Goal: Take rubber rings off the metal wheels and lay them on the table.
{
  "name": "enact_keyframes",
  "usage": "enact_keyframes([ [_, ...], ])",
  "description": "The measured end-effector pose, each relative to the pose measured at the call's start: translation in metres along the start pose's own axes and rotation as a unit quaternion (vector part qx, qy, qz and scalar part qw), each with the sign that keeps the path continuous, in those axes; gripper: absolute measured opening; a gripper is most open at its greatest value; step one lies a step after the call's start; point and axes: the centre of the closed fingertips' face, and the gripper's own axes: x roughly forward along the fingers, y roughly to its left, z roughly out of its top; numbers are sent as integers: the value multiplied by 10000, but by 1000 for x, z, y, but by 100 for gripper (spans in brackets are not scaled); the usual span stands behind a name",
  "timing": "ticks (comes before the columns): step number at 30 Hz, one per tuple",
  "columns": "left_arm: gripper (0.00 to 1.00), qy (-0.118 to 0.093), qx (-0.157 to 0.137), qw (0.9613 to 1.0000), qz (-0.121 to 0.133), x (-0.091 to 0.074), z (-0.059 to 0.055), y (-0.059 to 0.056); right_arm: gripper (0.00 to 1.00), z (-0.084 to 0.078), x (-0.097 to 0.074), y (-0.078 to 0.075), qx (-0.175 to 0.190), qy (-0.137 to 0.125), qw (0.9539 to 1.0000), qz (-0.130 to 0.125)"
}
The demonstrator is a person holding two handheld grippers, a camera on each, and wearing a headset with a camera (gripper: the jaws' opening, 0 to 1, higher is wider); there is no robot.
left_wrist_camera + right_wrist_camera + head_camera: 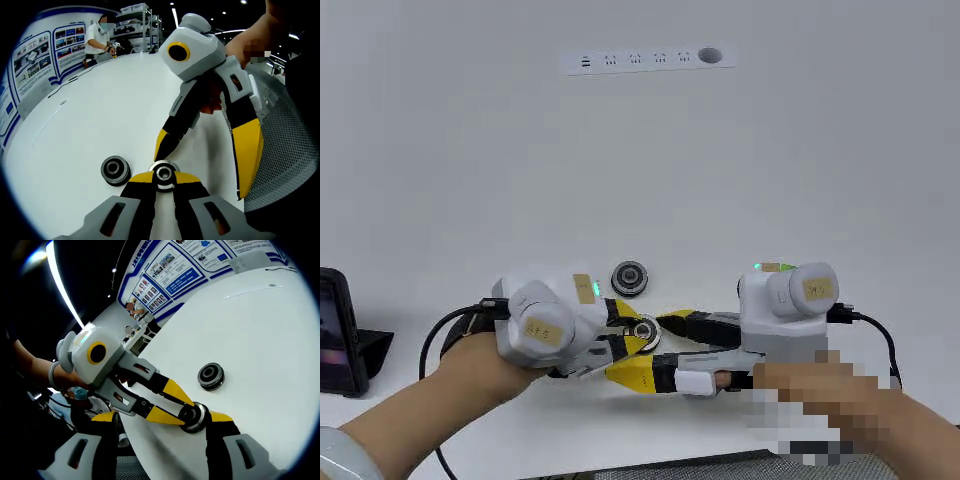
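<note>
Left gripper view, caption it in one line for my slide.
Left gripper clamps a metal wheel, open right gripper beside it; second wheel lies on the table.

White table [740, 180]: wheel [629, 278], power strip [646, 59]

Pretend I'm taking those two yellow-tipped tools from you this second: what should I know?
Left gripper: shut on one metal wheel.
Right gripper: open, jaws spread to either side of that wheel, one tip right beside it.
Second wheel: lies apart on the table, its black rubber ring on.
Done: no ring laid down yet, as far as I can see.
Left: pull both rings off and lay them on the table.
</note>
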Motion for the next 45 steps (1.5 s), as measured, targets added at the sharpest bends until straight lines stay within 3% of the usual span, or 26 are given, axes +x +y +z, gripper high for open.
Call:
enact_keyframes([
  [18, 13, -8, -28, 10000, 1, 0, 0, 0, 73, -5, -6, 4, 284, -37, 9996, 72],
  [28, 13, -15, -32, 10000, 0, 0, 0, 0, 72, -10, -11, 9, 599, -90, 9979, 236],
  [45, 13, -46, -60, 10000, 10, -1, 0, 0, 72, 2, -15, 4, 697, -329, 9969, 186],
])
